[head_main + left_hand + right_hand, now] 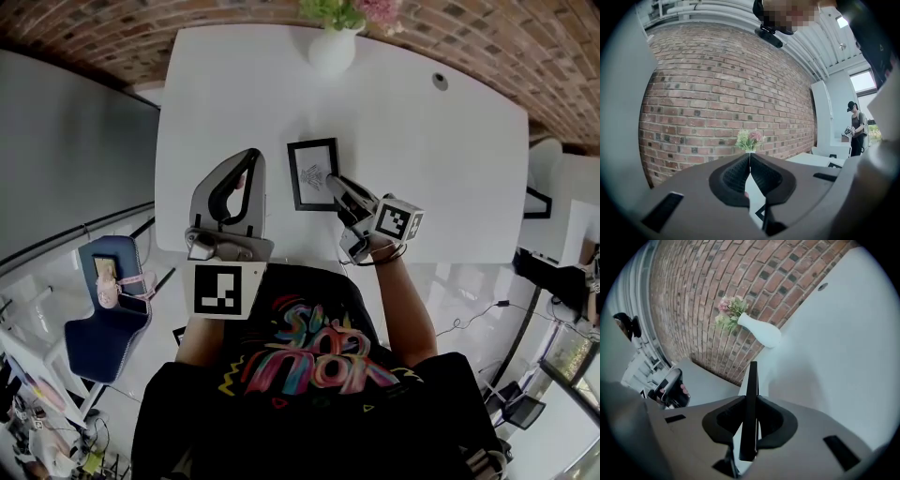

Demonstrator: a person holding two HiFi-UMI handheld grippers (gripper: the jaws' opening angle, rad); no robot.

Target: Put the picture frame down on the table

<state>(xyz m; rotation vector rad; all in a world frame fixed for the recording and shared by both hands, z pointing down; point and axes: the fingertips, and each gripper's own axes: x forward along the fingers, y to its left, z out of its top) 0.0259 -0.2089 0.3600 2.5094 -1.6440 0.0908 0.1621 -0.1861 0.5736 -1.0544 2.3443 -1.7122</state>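
The right gripper's (750, 416) jaws were clamped on the picture frame (751, 394), whose thin black edge ran straight up between the two dark pads in the right gripper view. In the head view the same gripper (341, 193) gripped the frame (313, 174) at its lower right corner. The frame showed its black border and pale printed face to the camera, above the middle of the white counter (441, 159). Whether the frame already touched the counter could not be told. The marker cube (398, 221) sat behind the jaws, just ahead of the person's wrist.

The left gripper's (749, 165) jaws were closed on each other, tips meeting, with nothing between them. In the head view this gripper (250, 161) hung just left of the frame without touching it, over the counter's near part, with its own marker cube (226, 289) close to the person's chest. It also showed at the left of the right gripper view (672, 387), with fingers wrapped round its handle.

Farther out, a white vase (334, 49) with green and pink flowers (352, 11) stood at the counter's far edge, in front of a brick wall (740, 273). A small round hole (440, 82) lay in the counter to the vase's right. A blue chair (108, 309) stood on the floor to the left. In the left gripper view another person (857, 126) stood far off at the right.
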